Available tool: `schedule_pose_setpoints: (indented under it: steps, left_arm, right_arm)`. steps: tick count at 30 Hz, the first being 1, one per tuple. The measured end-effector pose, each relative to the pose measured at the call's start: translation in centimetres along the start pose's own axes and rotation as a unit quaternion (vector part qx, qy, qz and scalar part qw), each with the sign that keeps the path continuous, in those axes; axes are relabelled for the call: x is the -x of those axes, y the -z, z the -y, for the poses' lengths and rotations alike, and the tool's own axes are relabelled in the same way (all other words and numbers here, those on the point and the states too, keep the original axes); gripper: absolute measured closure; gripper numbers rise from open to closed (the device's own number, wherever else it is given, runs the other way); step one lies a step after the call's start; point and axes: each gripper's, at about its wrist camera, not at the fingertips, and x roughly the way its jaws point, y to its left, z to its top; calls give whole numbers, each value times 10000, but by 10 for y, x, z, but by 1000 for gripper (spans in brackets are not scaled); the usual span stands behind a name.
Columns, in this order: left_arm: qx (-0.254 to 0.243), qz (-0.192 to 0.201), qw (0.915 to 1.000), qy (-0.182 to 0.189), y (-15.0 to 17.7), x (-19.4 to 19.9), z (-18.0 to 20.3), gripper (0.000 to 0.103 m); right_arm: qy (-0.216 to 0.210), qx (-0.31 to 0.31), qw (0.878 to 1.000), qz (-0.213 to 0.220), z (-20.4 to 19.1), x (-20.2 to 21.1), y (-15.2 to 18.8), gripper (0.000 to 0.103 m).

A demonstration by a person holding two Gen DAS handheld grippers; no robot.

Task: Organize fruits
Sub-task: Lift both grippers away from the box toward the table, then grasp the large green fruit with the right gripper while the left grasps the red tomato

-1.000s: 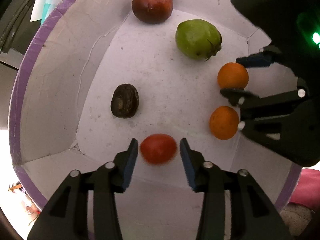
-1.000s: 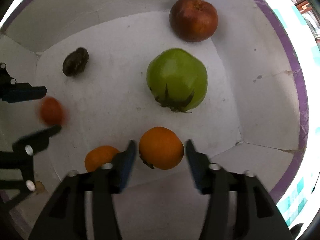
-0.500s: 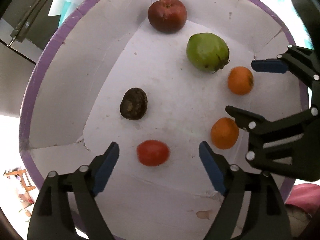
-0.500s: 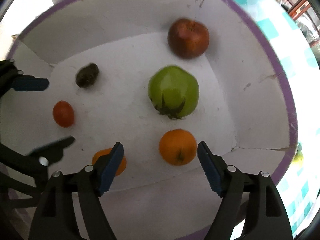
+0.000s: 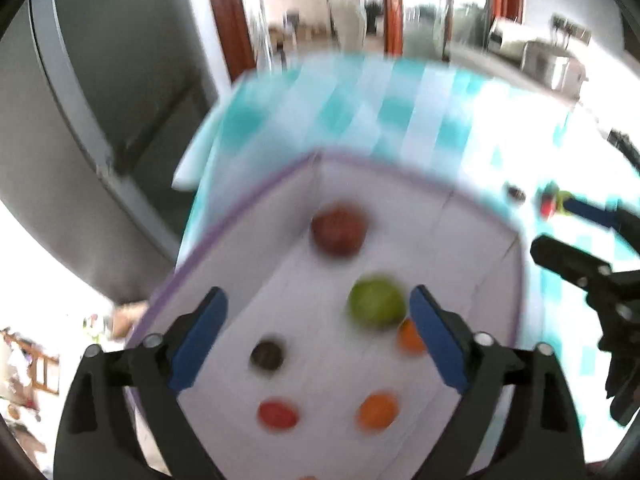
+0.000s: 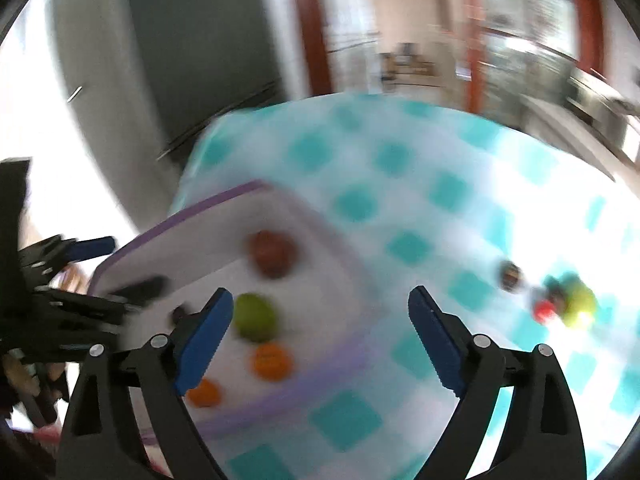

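Both my left hand-held gripper (image 5: pixel 316 334) and right hand-held gripper (image 6: pixel 320 336) are opening with nothing between them, six fruits sit in the white box (image 5: pixel 476 248) — next I'd reach for the leftover fruits (image 6: pixel 560 304) on the tabletop (image 6: pixel 420 208).

Both tools look alike: the left gripper (image 5: pixel 316 336) and the right gripper (image 6: pixel 320 338) each have matte black angular plastic arms, silver round screw heads near the joints, and blue ridged pads (image 6: pixel 434 344) lining the inner faces of the fingers. The rest of each black frame is blurred.
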Motion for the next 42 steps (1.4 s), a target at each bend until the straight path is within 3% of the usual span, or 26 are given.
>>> schedule_pose_setpoints:
  steps: [3, 6, 9, 10, 13, 16, 19, 24, 26, 36, 37, 42]
  left_arm:
    - [-42, 273, 9992, 296, -20, 15, 55, 6]
    - [-237, 360, 9978, 506, -27, 11, 99, 6]
    - [-711, 421, 9923, 927, -21, 4, 156, 6]
    - [-943, 296, 9879, 1194, -19, -2, 182, 6]
    - [-1398, -46, 9787, 1500, -6, -19, 226, 6]
    - [-1785, -424, 9699, 1603, 8, -42, 261, 6]
    - [-1966, -835, 9641, 1579, 28, -65, 278, 6]
    - [-1938, -1204, 9634, 1410, 41, -87, 281, 6]
    - [-1830, -1353, 9647, 1323, 43, -96, 278, 6]
    - [-1465, -1484, 9673, 1441, 21, -135, 294, 6]
    - [-1409, -1458, 9682, 1464, 15, -144, 300, 6]
    - [-1348, -1231, 9718, 1492, -9, -181, 328, 6]
  right_arm:
    - [583, -718, 9957, -19, 61, 1, 21, 16]
    - [1199, -1754, 9767, -307, 143, -2, 51, 16]
    - [1537, -2263, 9613, -338, 199, 0, 72, 16]
    - [1611, -2248, 9603, -360, 207, -1, 76, 16]
    - [1831, -1730, 9661, -561, 236, -26, 70, 16]
    - [2089, -937, 9711, -676, 246, -50, 60, 17]
    - [2326, 41, 9670, -1040, 254, -88, 54, 18]
    - [2343, 1321, 9555, -1209, 252, -127, 60, 19]
    - [2260, 1382, 9571, -1179, 255, -132, 57, 20]
    - [1411, 673, 9838, -882, 282, -131, 49, 34]
    - [1406, 484, 9853, -844, 286, -126, 51, 39]
    - [1658, -439, 9838, -523, 309, -81, 69, 39]
